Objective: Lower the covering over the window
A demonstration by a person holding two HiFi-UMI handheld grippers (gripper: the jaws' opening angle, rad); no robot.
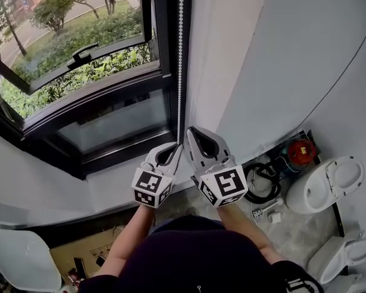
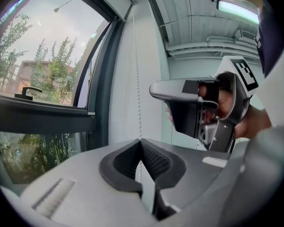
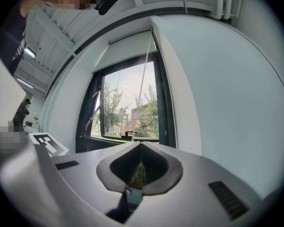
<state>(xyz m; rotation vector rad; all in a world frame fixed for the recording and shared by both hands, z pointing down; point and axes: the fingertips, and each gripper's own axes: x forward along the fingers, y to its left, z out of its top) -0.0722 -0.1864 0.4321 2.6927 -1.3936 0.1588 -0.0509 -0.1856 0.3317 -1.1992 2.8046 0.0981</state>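
White beads of the pull chain point(image 1: 181, 54) run down beside the window point(image 1: 79, 47) and end at both claws. The left claw point(image 1: 174, 149) and the right claw point(image 1: 191, 132) are each pinched shut, apparently on a strand of it. The blind point(image 3: 131, 40) sits rolled at the top, leaving the glass uncovered. If the claws grip opposite strands of the loop, any pull fights itself. Thin beads may slip through the pads, and a sideways tug could jump the chain off its wheel.
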